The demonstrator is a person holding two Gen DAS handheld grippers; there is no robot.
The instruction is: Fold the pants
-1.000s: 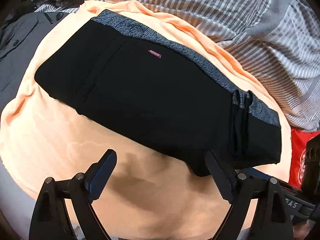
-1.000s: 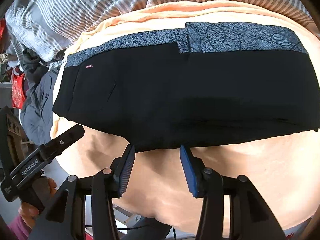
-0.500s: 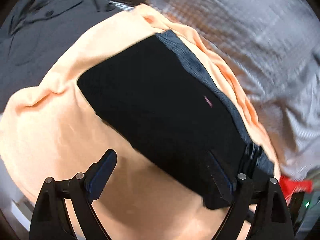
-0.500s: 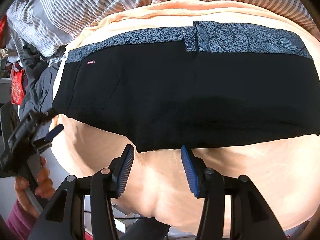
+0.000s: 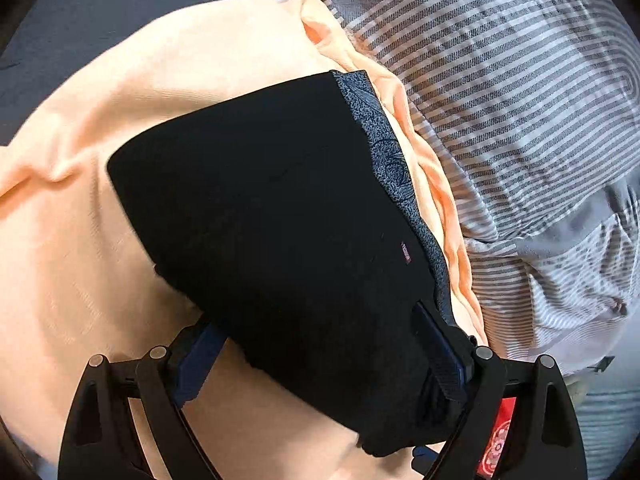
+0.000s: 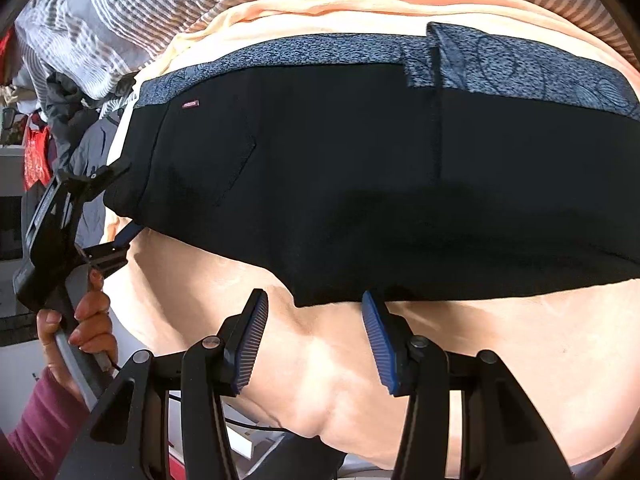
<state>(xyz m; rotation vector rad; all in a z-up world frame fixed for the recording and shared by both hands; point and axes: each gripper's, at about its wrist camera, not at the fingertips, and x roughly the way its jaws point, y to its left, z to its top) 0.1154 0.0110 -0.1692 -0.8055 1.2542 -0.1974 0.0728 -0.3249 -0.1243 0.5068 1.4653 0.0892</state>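
Black pants with a grey patterned side band lie folded lengthwise on an orange cloth. My left gripper stands wide open and straddles one end of the pants. One finger sits at the near edge and the other by the patterned band. The right wrist view shows the left gripper at the pants' left end, held by a hand. My right gripper is open just short of the pants' near edge, nothing between its pads.
Grey-and-white striped bedding is heaped behind the orange cloth. A dark grey garment lies beyond the pants' left end. A red bag sits low at the side.
My left gripper has rolled and moved in from in front of the pants until its jaws straddle their end. The right gripper has edged slightly closer to the near hem.
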